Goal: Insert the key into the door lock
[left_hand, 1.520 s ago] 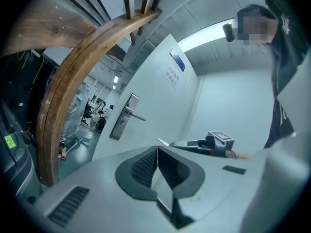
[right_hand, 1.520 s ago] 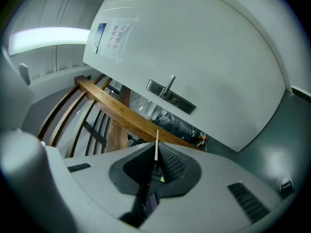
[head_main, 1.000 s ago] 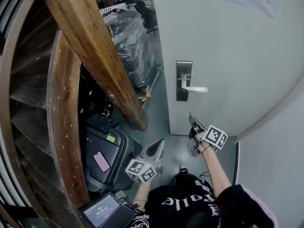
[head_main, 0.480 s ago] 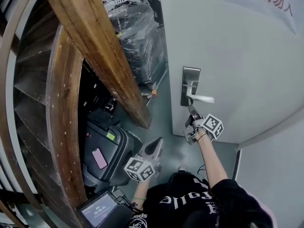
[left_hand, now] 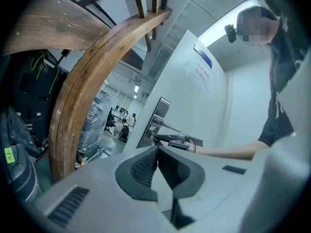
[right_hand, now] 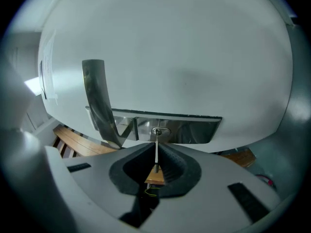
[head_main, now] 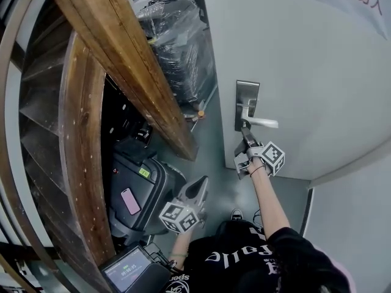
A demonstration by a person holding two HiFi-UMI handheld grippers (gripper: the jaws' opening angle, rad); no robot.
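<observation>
The white door (head_main: 317, 60) carries a steel lock plate (head_main: 247, 105) with a lever handle (head_main: 263, 122). My right gripper (head_main: 245, 130) is up against the plate's lower part, just under the handle. In the right gripper view it (right_hand: 156, 149) is shut on a thin metal key (right_hand: 156, 154). The key's tip meets the round keyhole (right_hand: 159, 131) in the plate (right_hand: 194, 130); how deep it sits I cannot tell. The handle (right_hand: 99, 101) runs off to the left. My left gripper (head_main: 201, 187) hangs low and left, shut with nothing in it (left_hand: 156, 152).
A curved wooden stair beam (head_main: 122, 60) crosses the left side. Below it stands a black case (head_main: 137, 188) with a pink phone (head_main: 130, 201) on top. A wrapped pallet (head_main: 177, 41) stands beyond the door's edge. A screen (head_main: 128, 267) lies near my feet.
My right gripper rose from below the handle up to the lock plate, bringing the key to the keyhole. The left gripper stayed where it was.
</observation>
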